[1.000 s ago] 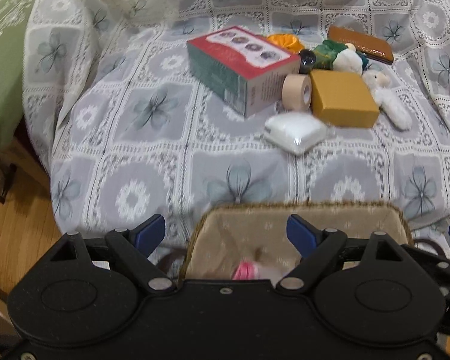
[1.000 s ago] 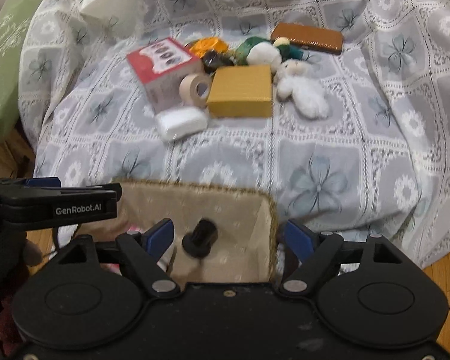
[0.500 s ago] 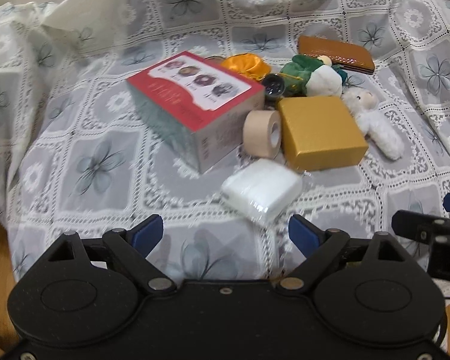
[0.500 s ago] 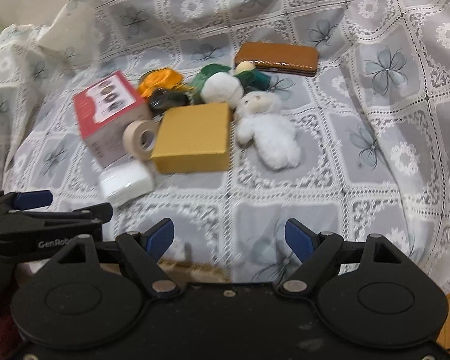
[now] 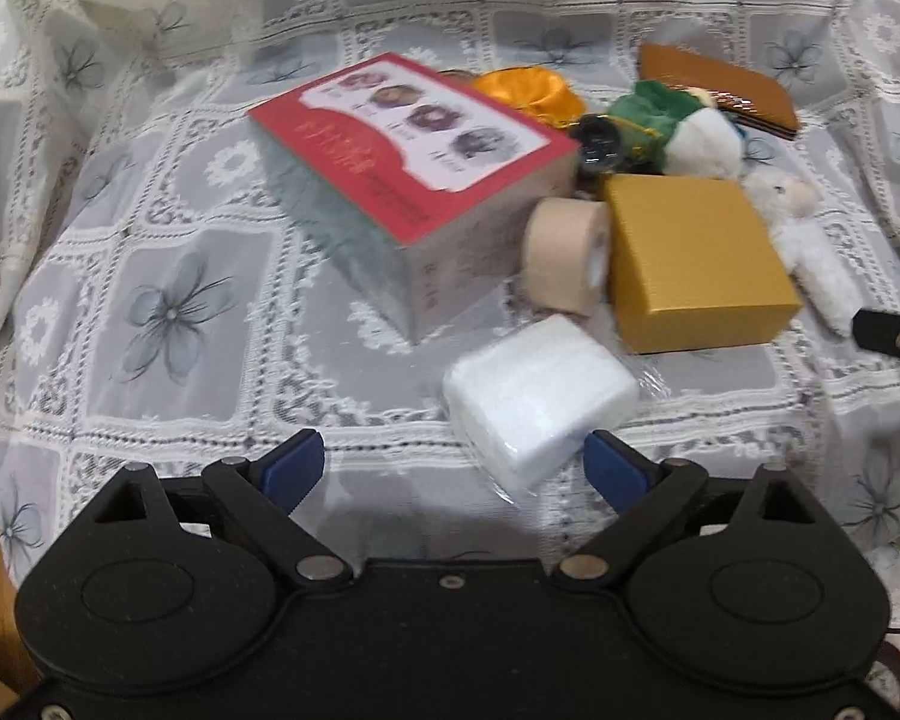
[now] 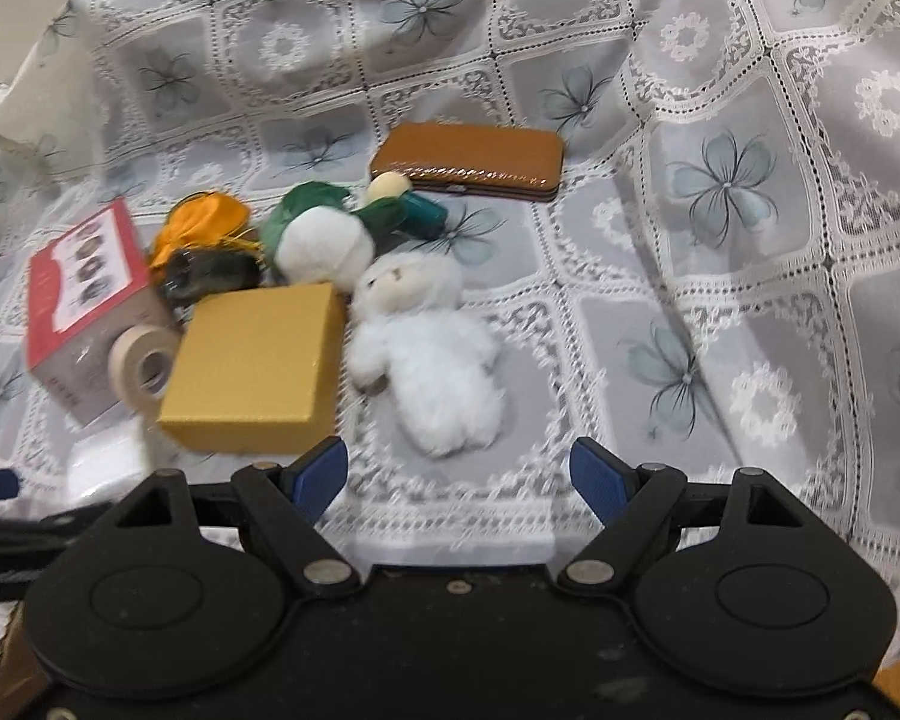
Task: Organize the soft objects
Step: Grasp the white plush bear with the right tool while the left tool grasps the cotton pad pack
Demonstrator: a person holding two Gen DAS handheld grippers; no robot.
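the white plush lamb (image 6: 429,360) lies face up on the lace-patterned grey cloth (image 6: 720,192), just ahead of the right gripper (image 6: 457,474), whose blue-tipped jaws stand apart with nothing between them. touching the lamb's head is a green and white plush toy (image 6: 330,237), and behind that lies an orange satin pouch (image 6: 201,225). a gold cardboard box (image 6: 258,366) sits right beside the lamb, with a beige tape roll (image 6: 141,363) leaning against it and against a red-topped printed box (image 6: 84,294). a small dark round thing (image 6: 210,276) lies between the pouch and the gold box; what it is i cannot tell. a brown leather case (image 6: 471,162) rests farther back, apart from the pile

nearer the front edge, a white wrapped tissue pack (image 5: 537,399) lies just in front of the left gripper (image 5: 456,471), whose jaws are opening; the pack's near corner reaches towards the gap, but the pads (image 5: 294,468) do not touch it
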